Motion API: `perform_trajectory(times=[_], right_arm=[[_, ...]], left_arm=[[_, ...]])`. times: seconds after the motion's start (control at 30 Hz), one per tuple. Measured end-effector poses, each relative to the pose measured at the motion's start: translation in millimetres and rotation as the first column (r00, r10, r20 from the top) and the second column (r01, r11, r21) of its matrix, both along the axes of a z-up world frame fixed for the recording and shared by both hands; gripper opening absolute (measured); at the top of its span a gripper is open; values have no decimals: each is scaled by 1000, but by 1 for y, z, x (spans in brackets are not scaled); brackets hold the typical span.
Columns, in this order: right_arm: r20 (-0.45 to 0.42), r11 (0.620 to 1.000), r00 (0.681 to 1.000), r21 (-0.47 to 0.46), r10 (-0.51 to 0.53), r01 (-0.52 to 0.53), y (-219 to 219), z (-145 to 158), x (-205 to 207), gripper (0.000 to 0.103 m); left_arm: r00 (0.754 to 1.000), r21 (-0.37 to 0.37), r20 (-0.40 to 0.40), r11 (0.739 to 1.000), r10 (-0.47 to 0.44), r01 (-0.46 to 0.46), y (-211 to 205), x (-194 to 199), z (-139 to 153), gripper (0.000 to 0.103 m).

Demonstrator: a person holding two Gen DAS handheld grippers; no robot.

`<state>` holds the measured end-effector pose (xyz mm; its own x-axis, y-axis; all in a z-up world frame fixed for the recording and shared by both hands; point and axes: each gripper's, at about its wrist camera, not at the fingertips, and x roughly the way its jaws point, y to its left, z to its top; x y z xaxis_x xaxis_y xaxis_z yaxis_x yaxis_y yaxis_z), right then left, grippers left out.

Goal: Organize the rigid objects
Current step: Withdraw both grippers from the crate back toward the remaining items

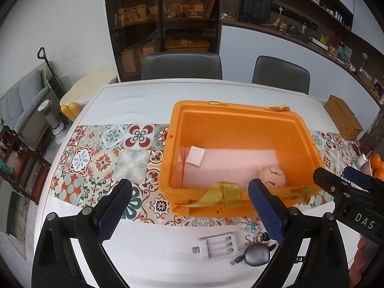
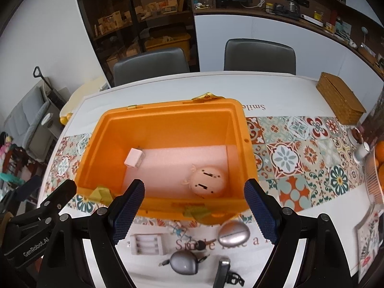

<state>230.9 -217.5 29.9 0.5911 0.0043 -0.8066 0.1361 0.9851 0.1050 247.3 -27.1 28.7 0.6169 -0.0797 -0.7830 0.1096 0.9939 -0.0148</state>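
Both the left gripper [image 1: 189, 206] and right gripper [image 2: 194, 208] hang spread and empty, so reaching for the battery charger [image 2: 147, 244] could nudge the retractable cable [image 2: 184, 262] off the table [image 1: 144, 98].

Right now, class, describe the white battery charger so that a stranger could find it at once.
Find the orange bin on the table; on the bare white strip before its near wall lie several small gadgets. The battery charger is the leftmost: flat, white, rectangular, with ribbed slots, unlike the rounded silver ones.

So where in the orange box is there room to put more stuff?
The pink floor of the orange box is bare between the white charger and the round ball. The table's near edge is crowded with gadgets.
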Motion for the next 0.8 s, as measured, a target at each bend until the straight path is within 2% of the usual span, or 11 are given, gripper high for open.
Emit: perform_trajectory(times=[0.37, 0.8], right_arm=[[-25, 999, 999, 5, -39, 39, -12, -11, -36, 85], [-106, 997, 992, 28, -64, 68, -26, -43, -65, 85]], left_arm=[[999, -15, -34, 999, -30, 29, -12, -26, -12, 99], [992, -1, -109, 998, -63, 63, -26, -46, -40, 99]])
